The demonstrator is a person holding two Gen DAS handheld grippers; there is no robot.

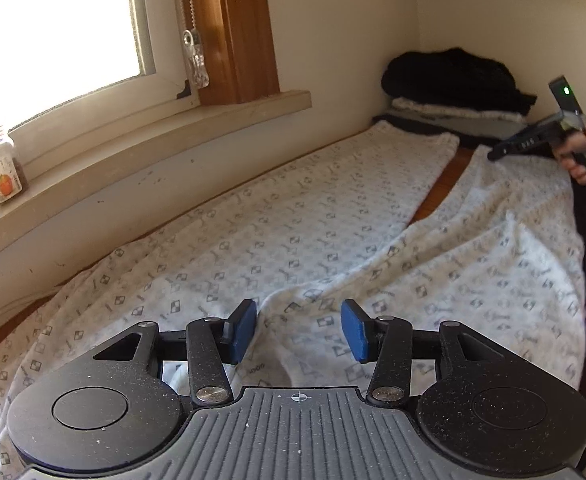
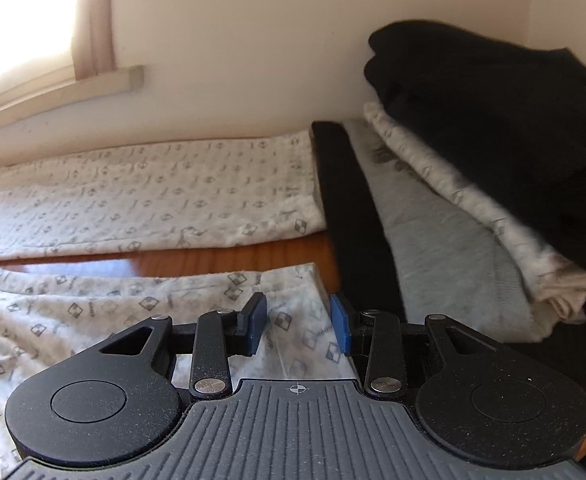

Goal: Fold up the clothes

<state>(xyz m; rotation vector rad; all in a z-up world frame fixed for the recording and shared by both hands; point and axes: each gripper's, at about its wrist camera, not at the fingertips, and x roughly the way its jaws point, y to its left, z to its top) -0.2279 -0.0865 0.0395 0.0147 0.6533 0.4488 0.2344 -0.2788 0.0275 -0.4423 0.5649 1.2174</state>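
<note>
White trousers with a grey printed pattern (image 1: 293, 232) lie spread on a wooden surface, the two legs running away toward the far wall. My left gripper (image 1: 299, 330) hovers low over the near, rumpled part, open, with a raised fold of cloth between the blue pads and no pad pressing on it. My right gripper (image 2: 297, 325) stands open over the hem of the nearer leg (image 2: 285, 280), the cloth lying under the gap. In the left wrist view the right gripper (image 1: 497, 154) shows at the far right, held by a hand (image 1: 577, 152).
A stack of folded clothes (image 2: 493, 140), black on white on grey, sits in the far right corner against the wall. Bare wood (image 2: 213, 258) shows between the legs. A window sill (image 1: 133, 140) with a small jar (image 1: 3, 168) runs along the left wall.
</note>
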